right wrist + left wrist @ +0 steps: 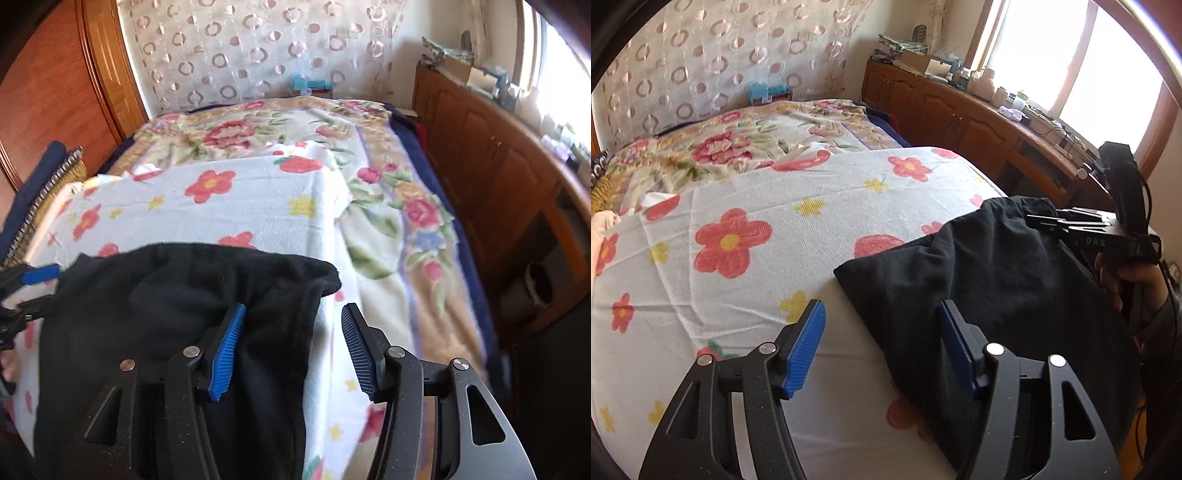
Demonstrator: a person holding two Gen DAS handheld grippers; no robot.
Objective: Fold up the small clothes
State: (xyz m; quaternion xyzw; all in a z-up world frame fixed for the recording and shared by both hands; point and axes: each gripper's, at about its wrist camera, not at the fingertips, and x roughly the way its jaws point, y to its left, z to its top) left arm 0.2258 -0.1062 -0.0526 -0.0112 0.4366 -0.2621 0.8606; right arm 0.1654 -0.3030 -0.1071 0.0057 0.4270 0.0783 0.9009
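A black garment (997, 280) lies crumpled on a white towel with red and yellow flowers (738, 206) that is spread over the bed. My left gripper (881, 308) stands open over the garment's left edge, its blue pads clear of the cloth. In the right wrist view the black garment (177, 295) fills the lower left, and my right gripper (293, 310) is open astride its right edge above the flowered towel (258, 206). A hand (1115, 273) holds the right gripper at the garment's far side. One blue pad (40, 275) of the left gripper shows at the left edge.
A floral blanket (746, 136) covers the bed beyond the towel. Wooden cabinets (942, 110) with cluttered tops run along the bed's right side under a bright window (1071, 62). A patterned curtain (240, 48) hangs behind the bed, and a wooden wardrobe (55, 85) stands at the left.
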